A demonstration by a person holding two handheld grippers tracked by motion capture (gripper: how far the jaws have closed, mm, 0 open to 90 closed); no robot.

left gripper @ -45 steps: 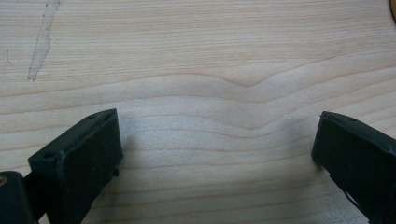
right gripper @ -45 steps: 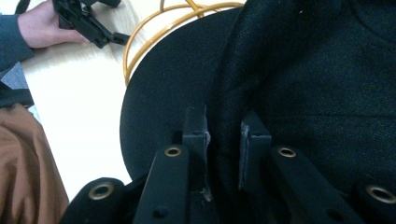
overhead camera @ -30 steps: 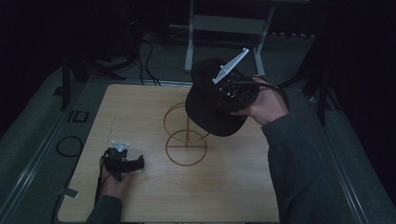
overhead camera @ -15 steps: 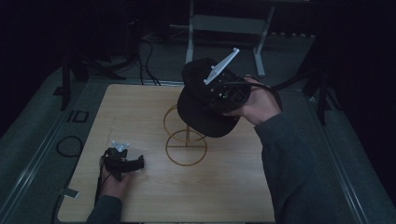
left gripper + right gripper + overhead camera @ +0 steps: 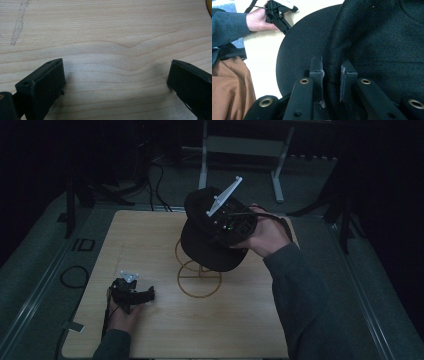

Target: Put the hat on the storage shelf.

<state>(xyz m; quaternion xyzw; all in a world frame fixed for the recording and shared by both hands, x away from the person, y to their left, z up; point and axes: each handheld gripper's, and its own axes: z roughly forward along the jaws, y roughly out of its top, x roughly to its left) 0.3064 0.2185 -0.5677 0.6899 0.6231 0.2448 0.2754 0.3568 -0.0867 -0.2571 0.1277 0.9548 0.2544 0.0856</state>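
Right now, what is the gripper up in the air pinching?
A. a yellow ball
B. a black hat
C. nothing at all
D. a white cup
B: in the right gripper view the right gripper has its jaws closed on a fold of the black hat, and the high view shows the hat held up over the gold wire stand.

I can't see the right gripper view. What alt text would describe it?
Two black jaws pinch a fold of a black hat, so the right gripper is shut on it. Beyond the brim lies a pale table, where a hand in a grey sleeve holds the left gripper.
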